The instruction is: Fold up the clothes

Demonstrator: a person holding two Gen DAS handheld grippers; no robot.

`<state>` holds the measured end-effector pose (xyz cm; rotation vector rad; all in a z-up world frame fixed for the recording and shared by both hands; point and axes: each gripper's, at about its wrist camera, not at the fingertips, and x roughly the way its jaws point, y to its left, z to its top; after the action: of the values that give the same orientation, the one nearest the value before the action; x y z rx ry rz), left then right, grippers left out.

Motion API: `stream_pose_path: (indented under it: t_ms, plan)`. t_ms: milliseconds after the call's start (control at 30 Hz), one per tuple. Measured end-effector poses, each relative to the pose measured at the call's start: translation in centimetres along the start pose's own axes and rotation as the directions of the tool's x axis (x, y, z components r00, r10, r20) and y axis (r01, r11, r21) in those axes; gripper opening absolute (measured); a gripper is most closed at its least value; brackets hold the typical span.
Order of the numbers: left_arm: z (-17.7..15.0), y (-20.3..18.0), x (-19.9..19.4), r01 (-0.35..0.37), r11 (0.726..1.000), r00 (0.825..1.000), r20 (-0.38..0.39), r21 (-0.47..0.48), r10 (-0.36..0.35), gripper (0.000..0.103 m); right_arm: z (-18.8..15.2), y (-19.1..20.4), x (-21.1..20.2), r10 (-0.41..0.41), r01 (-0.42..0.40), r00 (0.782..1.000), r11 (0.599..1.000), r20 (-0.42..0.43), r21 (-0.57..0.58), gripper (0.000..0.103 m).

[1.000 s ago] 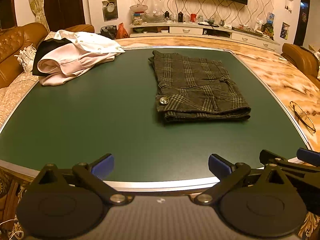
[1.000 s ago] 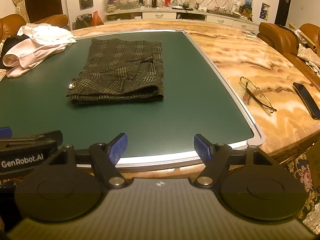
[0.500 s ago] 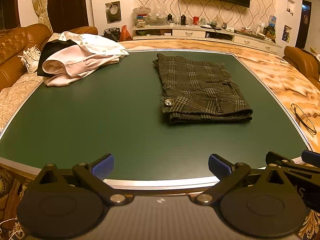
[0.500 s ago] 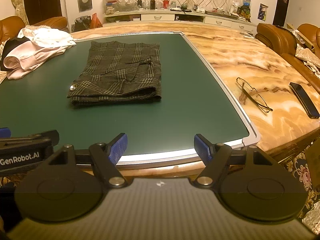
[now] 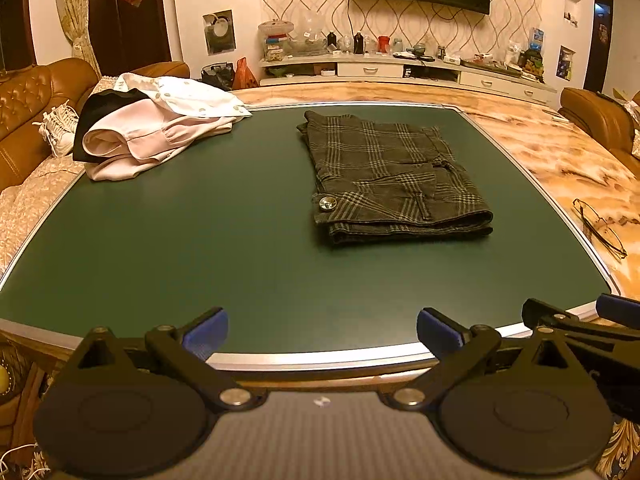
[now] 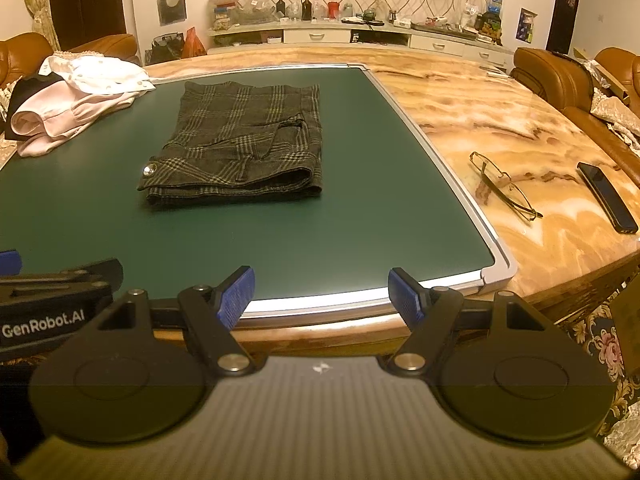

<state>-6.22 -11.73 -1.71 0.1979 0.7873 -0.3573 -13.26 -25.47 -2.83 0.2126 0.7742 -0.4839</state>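
Note:
Dark plaid shorts [image 5: 394, 178] lie folded flat on the green mat [image 5: 200, 240], with a metal button at the near left corner; they also show in the right wrist view [image 6: 244, 148]. A loose pile of pink and white clothes [image 5: 156, 132] sits at the mat's far left corner, seen also in the right wrist view [image 6: 76, 100]. My left gripper [image 5: 322, 330] is open and empty above the mat's near edge. My right gripper [image 6: 322, 294] is open and empty at the near edge, to the right of the left one.
The mat lies on a marble table [image 6: 500, 120]. Glasses [image 6: 504, 186] and a black phone [image 6: 606, 196] lie on the marble to the right. Leather sofas stand at the left [image 5: 28, 112] and right [image 6: 560, 80]. A TV cabinet [image 5: 400, 68] is at the back.
Both grippers have drawn back slightly from the shorts and tilted up a little. The clothes have not moved. Both stay open.

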Motion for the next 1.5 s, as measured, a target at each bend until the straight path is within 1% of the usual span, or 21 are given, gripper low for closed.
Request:
stream_pose_path:
  t_ms: [533,800,1100,1500]
  plan:
    - [-0.3,0.1,-0.4,-0.004,1.000,1.000,0.011,-0.006,0.004,0.103,-0.5,-0.1,-0.7,0.009,-0.009,1.000,1.000,0.019,0.000,0.081]
    - [-0.5,-0.3,-0.5,-0.008,1.000,1.000,0.008,0.005,0.008,0.103,-0.7,-0.3,-0.5,0.011,-0.011,1.000,1.000,0.004,0.006,0.081]
    - [-0.6,-0.5,0.2,-0.006,1.000,1.000,-0.029,0.004,0.006,0.103,-1.2,-0.3,0.5,0.012,-0.012,0.999,1.000,-0.036,-0.001,0.081]
    - [-0.2,-0.4,2.4,-0.007,1.000,0.995,-0.096,-0.020,0.005,0.103,-1.0,-0.1,2.4,0.005,-0.006,0.998,1.000,-0.055,-0.009,0.081]
